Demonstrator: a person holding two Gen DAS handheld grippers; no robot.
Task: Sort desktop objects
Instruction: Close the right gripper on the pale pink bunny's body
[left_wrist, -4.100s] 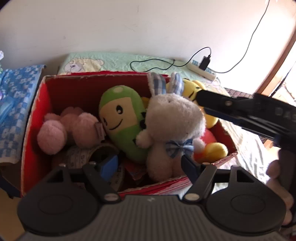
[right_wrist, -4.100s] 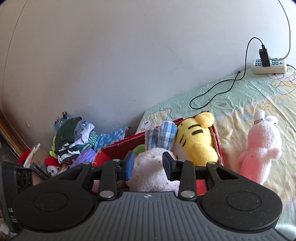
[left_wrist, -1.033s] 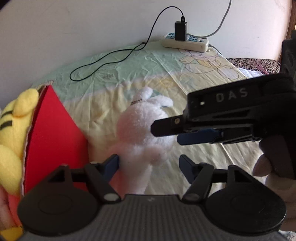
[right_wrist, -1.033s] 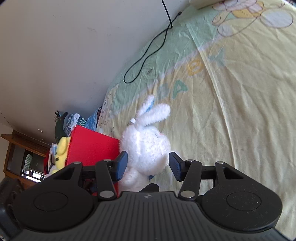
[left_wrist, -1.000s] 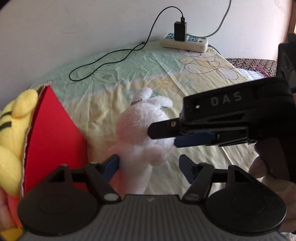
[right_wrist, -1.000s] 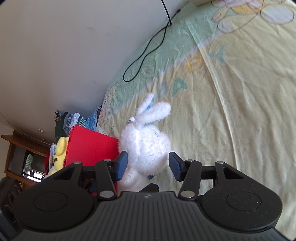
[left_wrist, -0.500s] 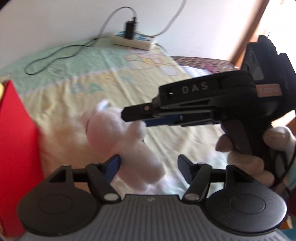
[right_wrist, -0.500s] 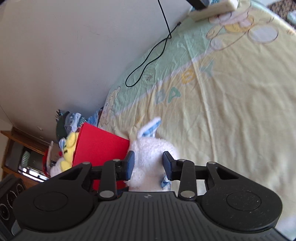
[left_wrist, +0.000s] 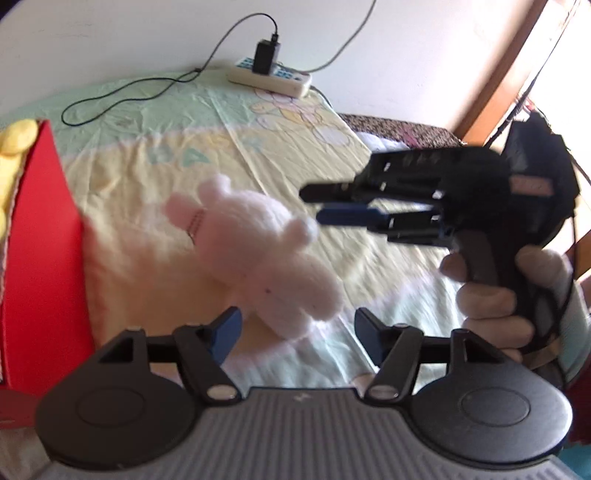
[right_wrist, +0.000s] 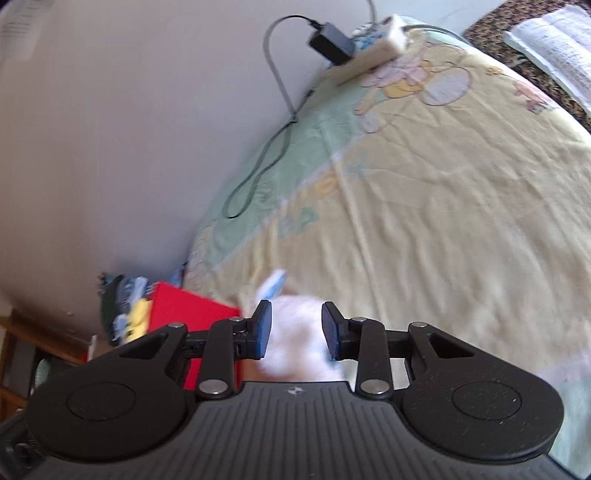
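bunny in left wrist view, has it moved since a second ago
Yes, the bunny has tipped over rightward, away from the red box it stood beside.

Bedsheet (left_wrist: 236, 122), cartoon-printed, green and yellow. White power strip (left_wrist: 269, 77) near wall, black adapter (left_wrist: 266, 58) plugged in; black cable (left_wrist: 122, 92) looped on sheet.

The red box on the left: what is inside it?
Only a yellow plush toy pokes above the rim of the red box. The box wall hides everything else inside from both cameras.
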